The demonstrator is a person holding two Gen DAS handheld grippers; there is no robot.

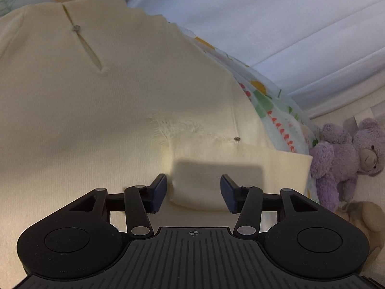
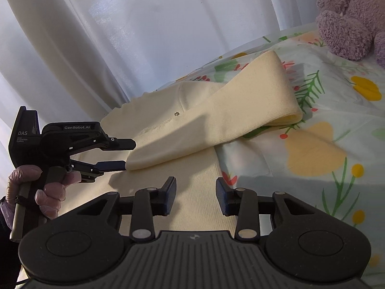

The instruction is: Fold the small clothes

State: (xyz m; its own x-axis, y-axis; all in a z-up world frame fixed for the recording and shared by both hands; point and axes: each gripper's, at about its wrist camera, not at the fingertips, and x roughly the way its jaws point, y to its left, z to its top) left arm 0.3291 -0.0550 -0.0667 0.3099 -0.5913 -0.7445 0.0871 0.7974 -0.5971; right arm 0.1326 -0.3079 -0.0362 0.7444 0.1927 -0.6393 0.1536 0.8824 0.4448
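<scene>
A cream knit garment [image 1: 101, 110] lies flat on a flowered bedsheet [image 2: 312, 149]. It has a slit with a small metal snap near its top. One sleeve [image 2: 231, 118] is folded over the body. My left gripper [image 1: 193, 192] is open, its fingers on either side of the sleeve's cuff [image 1: 211, 185]. In the right wrist view the left gripper [image 2: 127, 155] stands open at the cuff end of the sleeve. My right gripper [image 2: 195, 196] is open and empty, just above the garment's side edge [image 2: 204, 192].
A purple plush bear [image 1: 349, 159] lies on the bed to the right of the garment; it also shows in the right wrist view [image 2: 351, 16]. A beige plush toy [image 1: 363, 219] lies below it. White curtains [image 2: 120, 36] hang behind the bed.
</scene>
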